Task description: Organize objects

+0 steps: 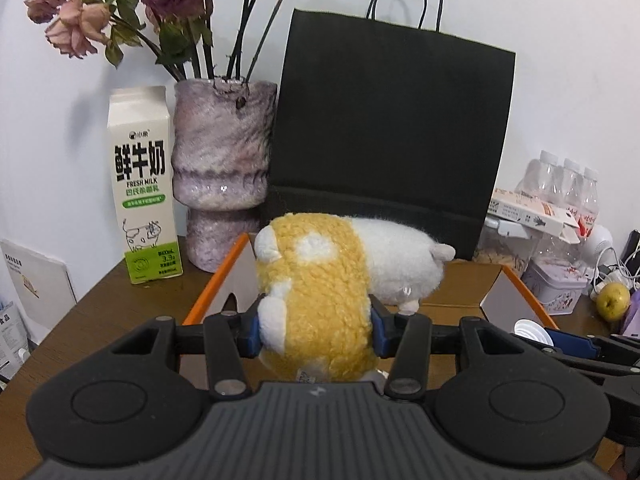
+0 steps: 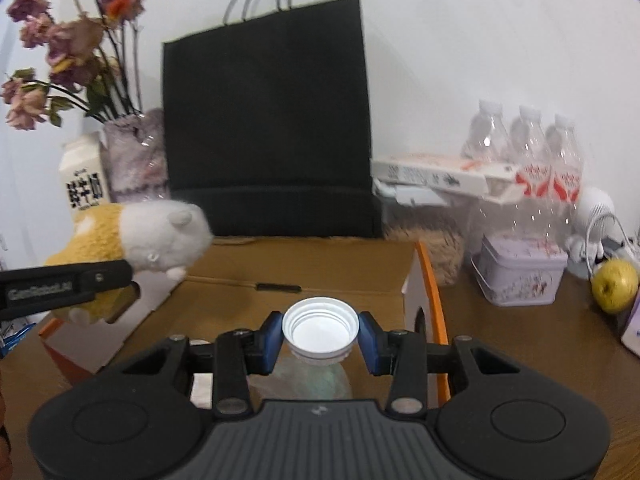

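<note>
My left gripper (image 1: 316,330) is shut on a yellow and white plush toy (image 1: 320,292) and holds it above the open cardboard box (image 1: 216,284). The toy also shows in the right wrist view (image 2: 132,240), with the left gripper (image 2: 120,280) clamped on it. My right gripper (image 2: 320,338) is shut on the neck of a clear plastic bottle with a white open mouth (image 2: 320,326), held over the box (image 2: 288,268). The right gripper's fingers and the bottle mouth (image 1: 530,330) show at the right edge of the left wrist view.
A black paper bag (image 1: 392,136) stands behind the box. A milk carton (image 1: 142,188) and a vase of dried roses (image 1: 224,172) stand at the back left. Water bottles (image 2: 524,152), a flat carton (image 2: 436,172), a tin (image 2: 520,276) and a yellow apple (image 2: 614,286) crowd the right side.
</note>
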